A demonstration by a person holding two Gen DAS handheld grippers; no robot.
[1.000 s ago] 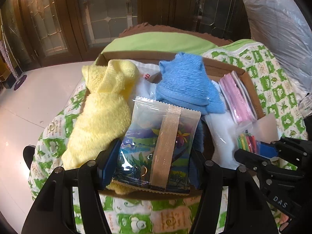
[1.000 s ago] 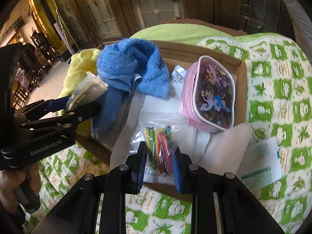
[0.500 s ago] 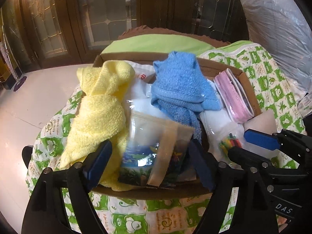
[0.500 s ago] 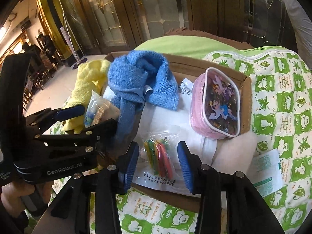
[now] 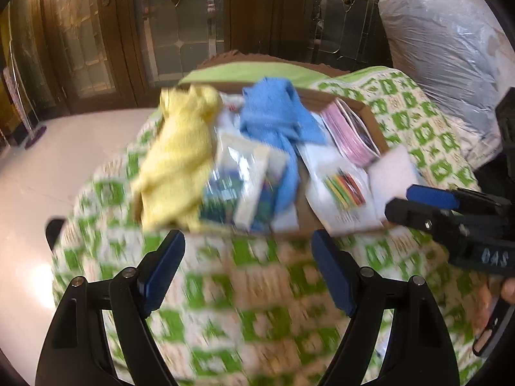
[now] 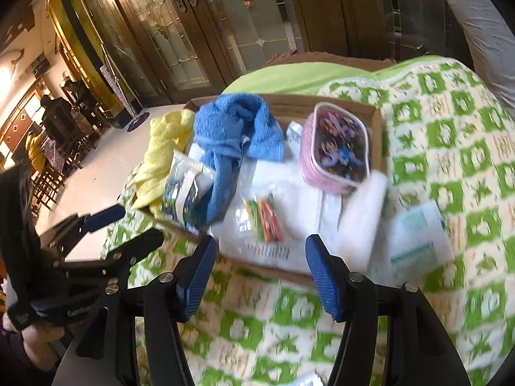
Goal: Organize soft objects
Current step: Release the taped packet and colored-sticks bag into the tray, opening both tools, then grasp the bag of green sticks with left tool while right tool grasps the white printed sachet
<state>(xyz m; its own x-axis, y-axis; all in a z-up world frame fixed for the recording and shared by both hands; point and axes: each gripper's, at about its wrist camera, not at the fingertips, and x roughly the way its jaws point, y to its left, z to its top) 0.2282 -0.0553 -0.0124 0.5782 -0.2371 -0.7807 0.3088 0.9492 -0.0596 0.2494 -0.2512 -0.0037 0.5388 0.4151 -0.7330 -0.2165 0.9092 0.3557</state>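
Observation:
A cardboard box [image 5: 373, 128] [image 6: 378, 135] lies on a green patterned quilt [image 5: 257, 305] [image 6: 450, 160]. In it are a yellow towel [image 5: 180, 157] [image 6: 161, 157], a blue towel [image 5: 276, 122] [image 6: 231, 132], a printed snack packet [image 5: 241, 186] [image 6: 185, 189], a bag of coloured sticks [image 5: 344, 186] [image 6: 264, 215] and a pink pouch [image 5: 351, 132] [image 6: 338, 151]. My left gripper [image 5: 248, 270] is open and empty, held back from the box. My right gripper [image 6: 257, 276] is open and empty, near the box's front edge.
A large grey plastic bag [image 5: 450, 58] sits at the far right. A white pad [image 6: 363, 222] and a paper leaflet [image 6: 418, 231] lie to the right of the box. Wooden glass doors [image 6: 193, 32] stand behind. Bare floor [image 5: 48, 167] lies to the left.
My left gripper has let go of the snack packet, which now lies in the box. My right gripper has let go of the bag of sticks. Both have opened and pulled back.

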